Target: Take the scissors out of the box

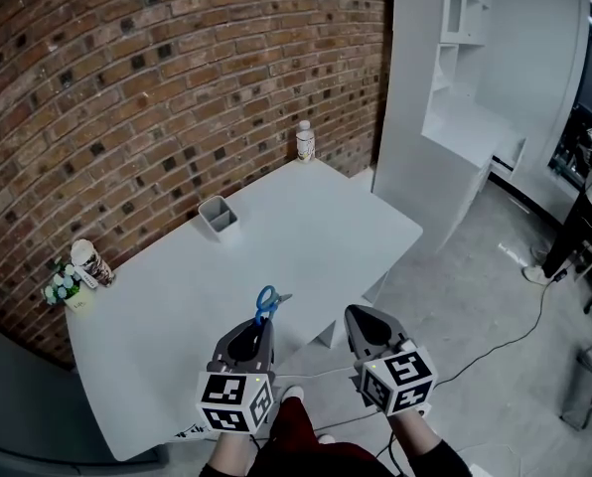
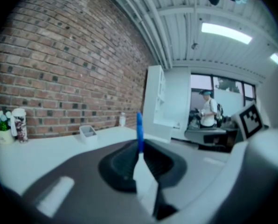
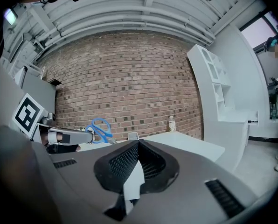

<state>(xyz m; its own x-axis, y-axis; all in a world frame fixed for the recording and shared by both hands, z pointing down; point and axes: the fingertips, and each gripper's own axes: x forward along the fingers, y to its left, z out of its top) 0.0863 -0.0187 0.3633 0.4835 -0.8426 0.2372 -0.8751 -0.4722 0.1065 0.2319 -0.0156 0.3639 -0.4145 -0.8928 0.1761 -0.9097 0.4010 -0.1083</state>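
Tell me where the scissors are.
Head view, lower centre: the scissors are gripped in the left gripper, over the near edge of the table, beside the right gripper.

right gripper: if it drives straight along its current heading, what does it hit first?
Probably the white tabletop: the shut, empty right gripper points slightly down across it. The small grey open box sits nearly on that line, before the brick wall; depth is unclear.

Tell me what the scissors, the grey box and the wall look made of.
The scissors: handles look like smooth blue plastic, going by the even bright colour; the blades look like grey metal, though they are small here. The grey box: probably matte plastic, thin-walled and uniform. The wall: rough red-brown brick with visible mortar joints.
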